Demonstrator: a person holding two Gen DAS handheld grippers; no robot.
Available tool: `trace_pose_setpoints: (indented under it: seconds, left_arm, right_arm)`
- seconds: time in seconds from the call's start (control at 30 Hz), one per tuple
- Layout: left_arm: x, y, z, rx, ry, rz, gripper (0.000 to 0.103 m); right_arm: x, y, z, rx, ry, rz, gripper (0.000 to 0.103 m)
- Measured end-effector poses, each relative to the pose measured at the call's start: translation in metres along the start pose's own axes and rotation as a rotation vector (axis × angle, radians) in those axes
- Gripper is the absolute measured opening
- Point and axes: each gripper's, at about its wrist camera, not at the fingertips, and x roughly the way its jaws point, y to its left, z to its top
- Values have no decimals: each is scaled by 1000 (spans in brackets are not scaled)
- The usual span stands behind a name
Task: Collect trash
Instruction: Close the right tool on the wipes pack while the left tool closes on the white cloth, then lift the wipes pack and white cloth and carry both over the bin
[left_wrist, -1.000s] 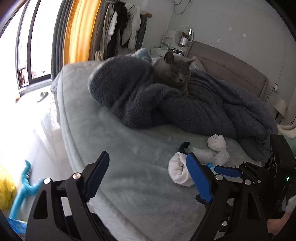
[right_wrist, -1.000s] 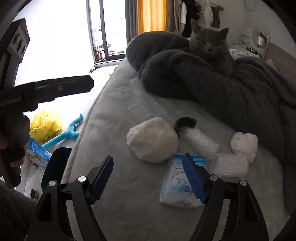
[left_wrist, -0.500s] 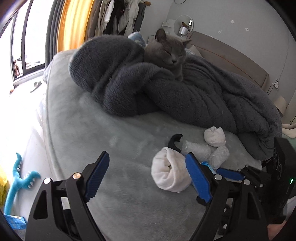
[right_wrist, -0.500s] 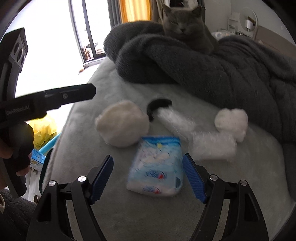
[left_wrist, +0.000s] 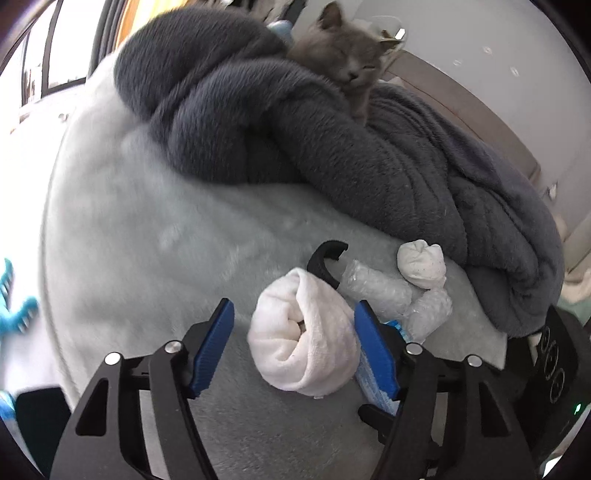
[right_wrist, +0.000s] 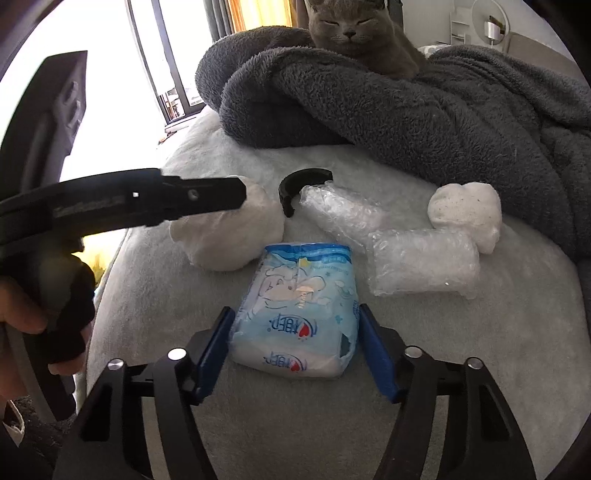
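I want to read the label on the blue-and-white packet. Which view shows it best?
The right wrist view: the blue-and-white packet lies whole between the open right claw. The left wrist view shows only a blue sliver behind the left claw's finger.

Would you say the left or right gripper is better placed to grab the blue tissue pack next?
Right. The right gripper is open with the tissue pack already between its fingers; the left gripper straddles the white roll.

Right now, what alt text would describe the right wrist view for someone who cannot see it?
The open right gripper straddles a blue-and-white tissue pack on a pale bed cover. Beyond lie bubble wrap and white wads; a grey cat dozes on a dark blanket.
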Motion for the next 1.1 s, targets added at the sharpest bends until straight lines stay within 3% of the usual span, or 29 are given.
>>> trace_pose_setpoints:
  seconds: [0.23, 0.4, 0.5, 0.7, 1.1]
  left_arm:
    - [6, 5, -2, -69, 7, -57, 52]
    - [-1, 10, -1, -63, -8, -38, 40]
    - [-16, 9, 4, -5, -55, 24, 39]
    - [-45, 21, 8, 37, -114, 81, 39]
    - [-83, 61, -8, 82, -80, 166, 39]
  right_arm:
    - [-3, 3, -1, -37, -3, -4, 55]
    - [-4, 6, 4, -21, -13, 24, 55]
    - [-4, 14, 9, -46, -27, 24, 55]
    - [0, 23, 14, -61, -27, 36, 55]
    - [-3, 63, 40, -83, -71, 102, 55]
